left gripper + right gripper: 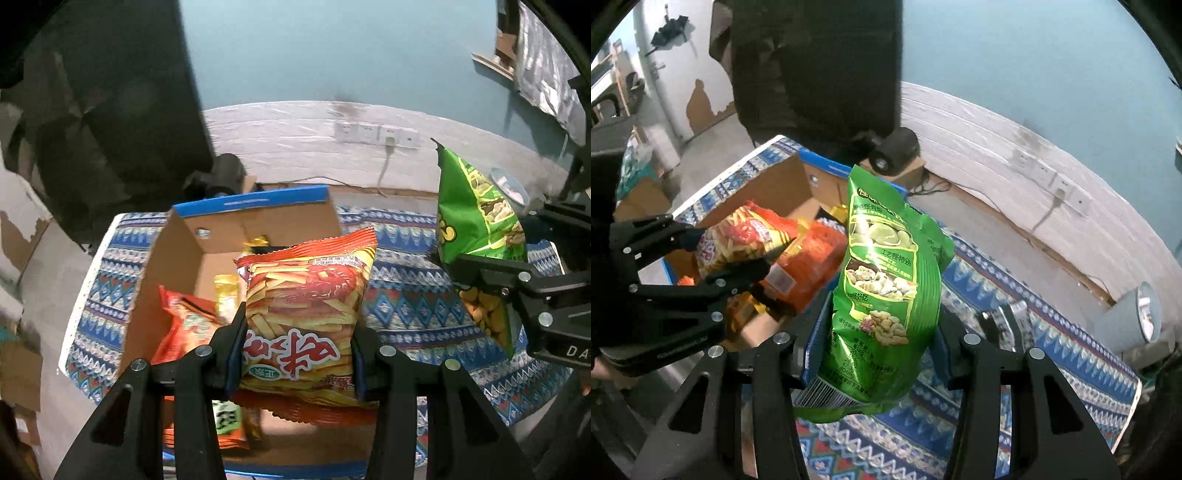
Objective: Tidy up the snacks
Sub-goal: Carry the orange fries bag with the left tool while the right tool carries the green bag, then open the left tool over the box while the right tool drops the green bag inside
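My left gripper (pixel 297 325) is shut on a red and yellow bag of fries snacks (pixel 306 295), held upright over the open cardboard box (pixel 177 258). From the right wrist view the same fries bag (pixel 738 236) and left gripper (pixel 735 251) hang above the box (pixel 768 192). My right gripper (pixel 875 332) is shut on a green nut bag (pixel 886 280), held upright over the patterned cloth (pixel 1052 343), right of the box. That green bag (pixel 476 218) shows at the right in the left wrist view, in the right gripper (pixel 491 273).
Inside the box lie an orange packet (pixel 184 321), a yellow wrapper (pixel 225 291) and several other snacks. The box stands on a table with a blue patterned cloth (pixel 406 266). A white lamp (pixel 1137 314) sits at the right edge. A wall with sockets (pixel 376 134) is behind.
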